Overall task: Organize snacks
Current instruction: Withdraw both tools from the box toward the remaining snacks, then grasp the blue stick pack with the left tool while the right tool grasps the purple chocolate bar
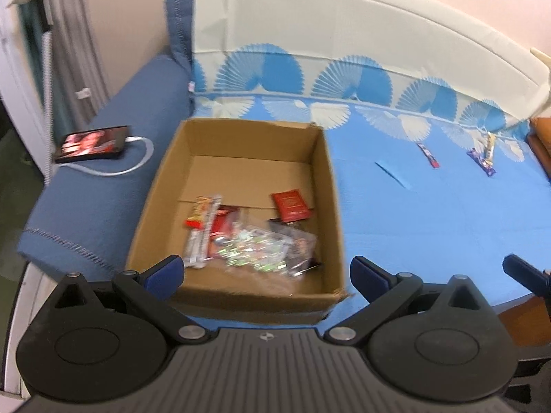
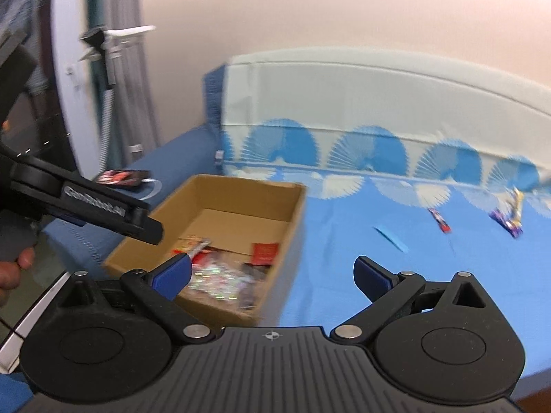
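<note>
**Box half loaded, a few snacks out on the bed**

Cardboard box (image 1: 253, 158) sitting open on the blue fan-print bedspread (image 1: 430, 213), flaps up, pushed up against the darker blue blanket (image 1: 103, 179) on the left. Inside, toward the near end: a jumble of snacks (image 1: 248, 241) — a crinkly clear bag with shiny wrappers, a couple of long stick packs leaning along the left side, and a flat red packet (image 1: 291, 205) lying a bit apart toward the right wall. Pretty blurry, so no reading any labels.

Left claw (image 1: 267, 273) spread wide, nothing between the blue pads, hovering just over the near edge of the box. Right claw (image 2: 272, 275) also spread wide and empty, held above the bed right beside the box's near right corner. Left tool visible in the right wrist view too, poking in from the left with a hand (image 2: 13, 268) wrapped around its grip.

Out on the bedspread, well apart from the box toward the far right: a red snack bar (image 1: 428, 155) on its own, then a purple bar (image 1: 482, 163) with a yellowish pack (image 1: 488, 144) touching or overlapping it.

Phone (image 1: 93, 143) with a lit screen resting on the blanket, white cable (image 1: 137, 161) looping off it.
</note>
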Motion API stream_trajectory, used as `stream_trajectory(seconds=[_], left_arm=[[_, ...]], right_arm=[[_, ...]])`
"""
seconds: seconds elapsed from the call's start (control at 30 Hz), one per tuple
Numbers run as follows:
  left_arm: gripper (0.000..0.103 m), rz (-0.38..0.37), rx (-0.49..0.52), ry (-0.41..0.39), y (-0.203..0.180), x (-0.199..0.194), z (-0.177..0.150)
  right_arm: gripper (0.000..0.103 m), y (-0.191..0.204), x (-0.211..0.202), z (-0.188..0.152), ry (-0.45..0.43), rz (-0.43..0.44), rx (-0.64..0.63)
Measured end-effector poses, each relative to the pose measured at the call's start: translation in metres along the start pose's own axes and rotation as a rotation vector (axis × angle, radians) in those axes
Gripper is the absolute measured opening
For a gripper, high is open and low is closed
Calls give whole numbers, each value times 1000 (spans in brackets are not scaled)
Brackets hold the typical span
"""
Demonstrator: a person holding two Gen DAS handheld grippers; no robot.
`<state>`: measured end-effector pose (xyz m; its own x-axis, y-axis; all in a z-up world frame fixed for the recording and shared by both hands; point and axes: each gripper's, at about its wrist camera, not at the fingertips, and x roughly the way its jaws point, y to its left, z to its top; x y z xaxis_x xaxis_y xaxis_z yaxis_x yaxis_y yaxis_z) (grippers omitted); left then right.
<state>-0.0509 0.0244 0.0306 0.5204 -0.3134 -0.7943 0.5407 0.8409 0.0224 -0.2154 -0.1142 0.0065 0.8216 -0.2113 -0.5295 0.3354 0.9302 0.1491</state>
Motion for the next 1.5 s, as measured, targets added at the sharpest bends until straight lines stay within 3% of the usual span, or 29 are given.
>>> stream_trajectory(seconds=[0.23, 0.53, 0.9, 1.2, 1.33, 1.37, 1.5], left_arm=[[103, -43, 56, 51, -68, 55, 53], [103, -59, 119, 121, -162, 167, 123], [103, -57, 71, 279, -251, 335, 166], [103, -8, 30, 350, -278, 451, 175], [103, 0, -6, 407, -274, 485, 172], [103, 3, -7, 388, -274, 486, 172], [103, 6, -1, 353, -278, 486, 173]], right_arm=[[101, -101, 26, 6, 17, -165, 115], [101, -230, 80, 21, 11, -352, 244], [101, -396, 228, 37, 28, -497, 169], [101, -526, 352, 37, 110, -612, 239], [101, -553, 395, 22, 224, -592, 237], [102, -555, 404, 17, 251, -595, 219], [103, -558, 409, 12, 189, -578, 198]])
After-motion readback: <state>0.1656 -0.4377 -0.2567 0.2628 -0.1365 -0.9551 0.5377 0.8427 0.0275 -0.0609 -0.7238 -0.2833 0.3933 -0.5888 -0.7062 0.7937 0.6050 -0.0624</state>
